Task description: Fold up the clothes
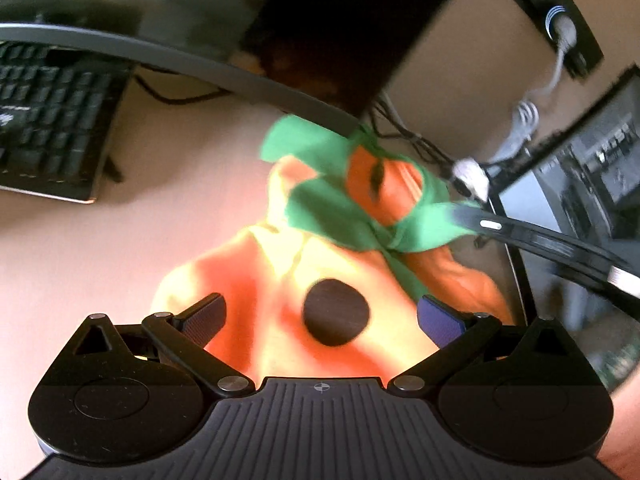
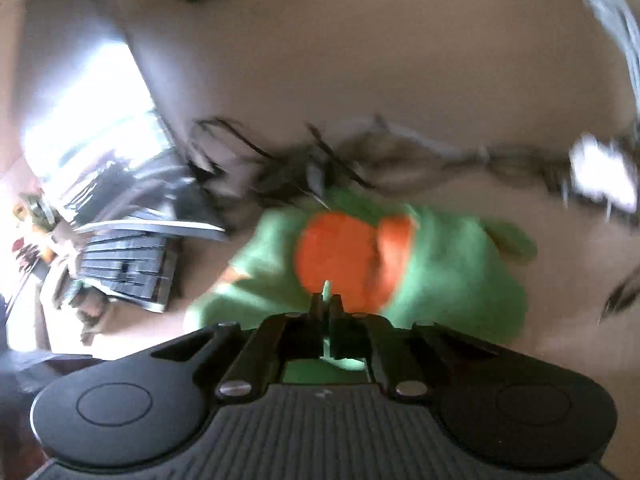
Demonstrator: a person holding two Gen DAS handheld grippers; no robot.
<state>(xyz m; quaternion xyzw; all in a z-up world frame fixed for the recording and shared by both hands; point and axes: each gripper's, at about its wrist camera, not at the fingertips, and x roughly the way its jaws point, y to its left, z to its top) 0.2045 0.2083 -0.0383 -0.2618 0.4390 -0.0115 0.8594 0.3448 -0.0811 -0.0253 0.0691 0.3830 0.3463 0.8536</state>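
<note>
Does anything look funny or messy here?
Yes. The orange and green garment is bunched up, not flat, and reaches under the monitor's edge. Tangled cables lie right behind it on the desk.

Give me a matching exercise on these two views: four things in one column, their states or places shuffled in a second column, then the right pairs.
Things:
1. left claw
2. right claw
3. keyboard
4. orange garment

States or places:
A. shut on green fabric
B. open above the orange cloth
C. bears a dark round patch
D. on the desk at far left

Pairs: 1-B, 2-A, 3-D, 4-C
</note>
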